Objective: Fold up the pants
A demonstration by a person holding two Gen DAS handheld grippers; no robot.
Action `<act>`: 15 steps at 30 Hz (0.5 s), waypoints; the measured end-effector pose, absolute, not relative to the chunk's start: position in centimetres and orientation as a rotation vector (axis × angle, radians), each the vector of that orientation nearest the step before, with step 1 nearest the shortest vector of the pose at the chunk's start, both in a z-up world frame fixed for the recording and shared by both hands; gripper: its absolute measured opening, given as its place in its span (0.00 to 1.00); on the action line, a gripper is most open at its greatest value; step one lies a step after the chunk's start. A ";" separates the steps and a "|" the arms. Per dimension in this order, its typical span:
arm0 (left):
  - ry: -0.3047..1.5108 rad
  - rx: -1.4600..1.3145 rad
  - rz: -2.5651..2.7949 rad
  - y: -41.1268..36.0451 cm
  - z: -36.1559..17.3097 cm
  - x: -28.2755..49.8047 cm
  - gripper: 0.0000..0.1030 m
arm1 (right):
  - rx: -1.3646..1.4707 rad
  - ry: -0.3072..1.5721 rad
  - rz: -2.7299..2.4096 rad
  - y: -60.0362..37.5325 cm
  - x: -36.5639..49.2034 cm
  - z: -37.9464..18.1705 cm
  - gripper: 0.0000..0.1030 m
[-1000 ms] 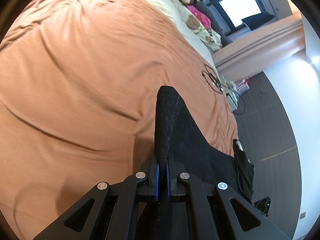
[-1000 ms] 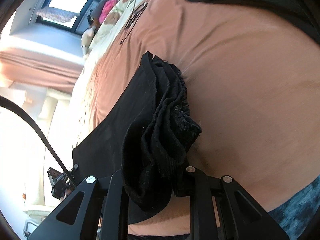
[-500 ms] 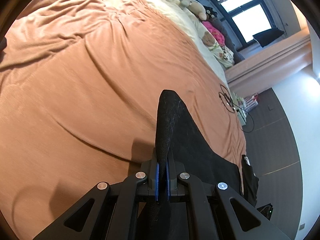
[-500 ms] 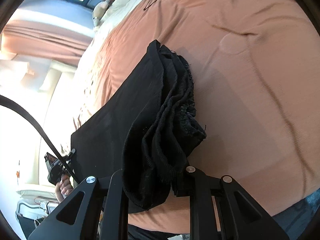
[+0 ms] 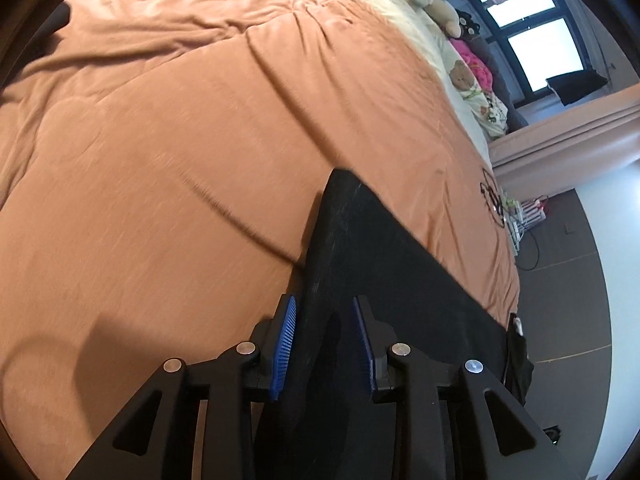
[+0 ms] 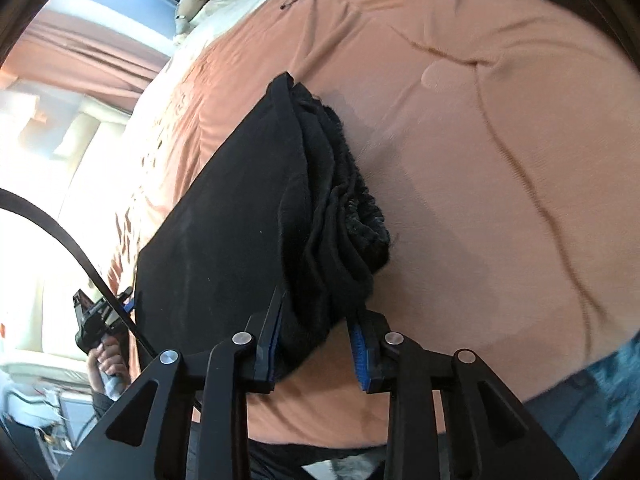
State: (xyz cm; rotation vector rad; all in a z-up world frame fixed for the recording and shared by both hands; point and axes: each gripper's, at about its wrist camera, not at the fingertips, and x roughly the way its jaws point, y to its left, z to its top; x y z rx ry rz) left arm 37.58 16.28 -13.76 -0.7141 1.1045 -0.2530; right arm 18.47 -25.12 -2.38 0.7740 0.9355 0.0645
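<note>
The left gripper (image 5: 325, 340) is opening, its blue pads (image 5: 285, 340) spread with a fold of the black pants (image 5: 372, 264) running up between them; the cloth lies close to the pad at 9 o'clock, and clear of the one at 3 o'clock. From there the pants stretch away toward 12 o'clock to a blunt corner and widen toward 4 o'clock as a flat dark sheet on the orange bedspread (image 5: 160, 160). The right gripper (image 6: 316, 344) is opening too, its jaws parted around a thick, bunched wad of the same pants (image 6: 248, 208); the wad sits against the pad at 9 o'clock, while the pad (image 6: 360, 354) at 3 o'clock stands free of it. The gathered edge climbs toward 12 o'clock and the smooth panel spreads toward 9 o'clock over the bedspread (image 6: 500, 140). At 8 o'clock in the right wrist view, a hand (image 6: 106, 364) grips the other tool's handle. Farther out, stuffed toys (image 5: 440, 8) lie at 1 o'clock by the window (image 5: 532, 28).
</note>
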 end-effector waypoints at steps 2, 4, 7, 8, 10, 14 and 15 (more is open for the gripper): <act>1.111 -0.723 -0.252 16.6 -13.9 36.5 0.33 | 0.740 0.915 0.043 -25.8 18.3 -1.7 0.27; 1.117 -0.731 -0.249 17.1 -14.2 35.2 0.36 | 0.728 0.897 0.029 -26.5 17.8 -1.2 0.27; 1.131 -0.733 -0.237 17.4 -14.7 33.5 0.36 | 0.719 0.863 0.012 -27.3 17.7 -0.5 0.27; 1.137 -0.739 -0.229 17.6 -15.0 32.7 0.36 | 0.712 0.854 0.012 -27.4 17.6 -0.2 0.27; 1.135 -0.755 -0.226 18.0 -15.3 31.5 0.37 | 0.690 0.839 0.021 -27.2 18.0 0.4 0.27; 1.122 -0.783 -0.212 18.5 -15.3 29.2 0.41 | 0.626 0.822 0.068 -25.5 19.2 0.8 0.27; 1.118 -0.793 -0.211 18.6 -15.3 28.7 0.41 | 0.605 0.820 0.079 -25.0 19.9 0.9 0.27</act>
